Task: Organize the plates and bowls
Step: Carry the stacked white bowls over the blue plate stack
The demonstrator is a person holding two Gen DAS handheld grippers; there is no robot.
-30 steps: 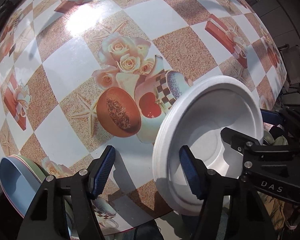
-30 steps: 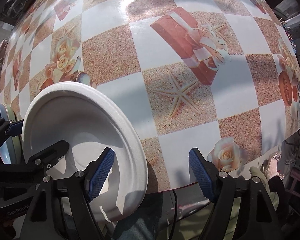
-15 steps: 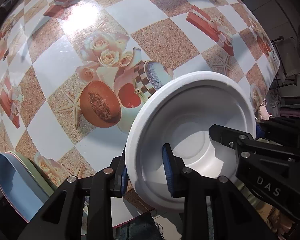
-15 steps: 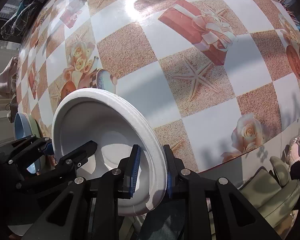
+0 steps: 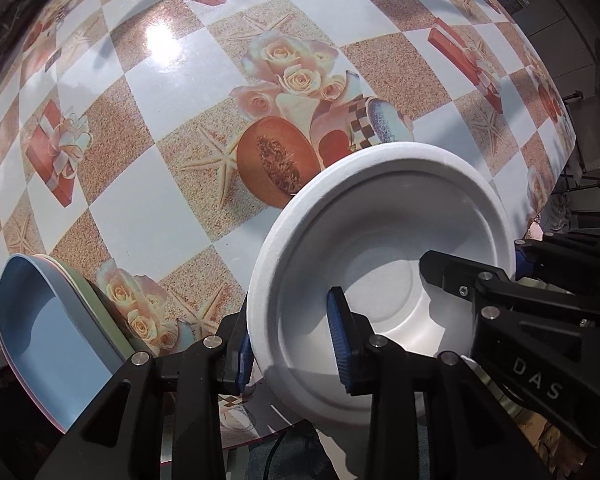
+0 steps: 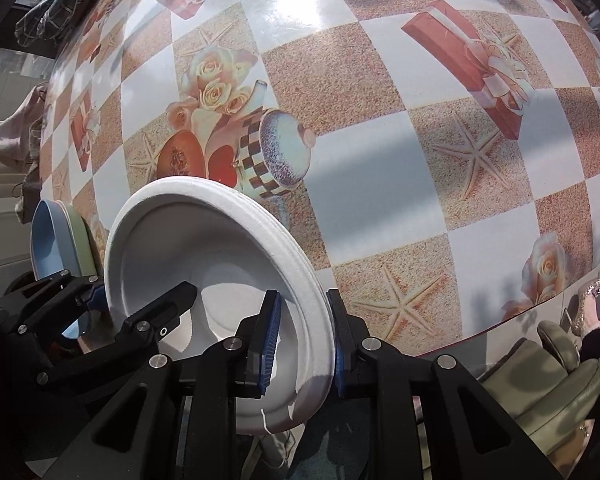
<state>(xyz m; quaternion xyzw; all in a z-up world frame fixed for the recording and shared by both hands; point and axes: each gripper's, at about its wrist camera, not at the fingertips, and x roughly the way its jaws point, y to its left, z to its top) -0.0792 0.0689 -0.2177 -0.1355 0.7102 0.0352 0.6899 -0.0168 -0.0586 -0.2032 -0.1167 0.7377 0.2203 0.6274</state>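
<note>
- One table (image 5: 172, 80), covered with a checkered cloth printed with roses, starfish and gift boxes, is filling both views.
- One stack of white disposable bowls (image 5: 380, 240) is sitting at the near edge of the table, partly overhanging it. Several rim edges are showing in the right wrist view (image 6: 292, 256); the exact count cannot be told.
- One stack of coloured plates (image 5: 52, 320) is sitting at the near left corner of the table, well apart from the white stack. Two are countable: one blue on top, one green beneath; a thin pink edge is showing under them.
- Two grippers are engaging the white stack, one on each side.
- The left gripper (image 5: 292, 344) is straddling the left rim, one blue pad outside and one inside the bowl; its jaws are opening slightly, with the rim between them.
- The right gripper (image 6: 302, 340) is clamping the right rim, both pads pressing on it.
</note>
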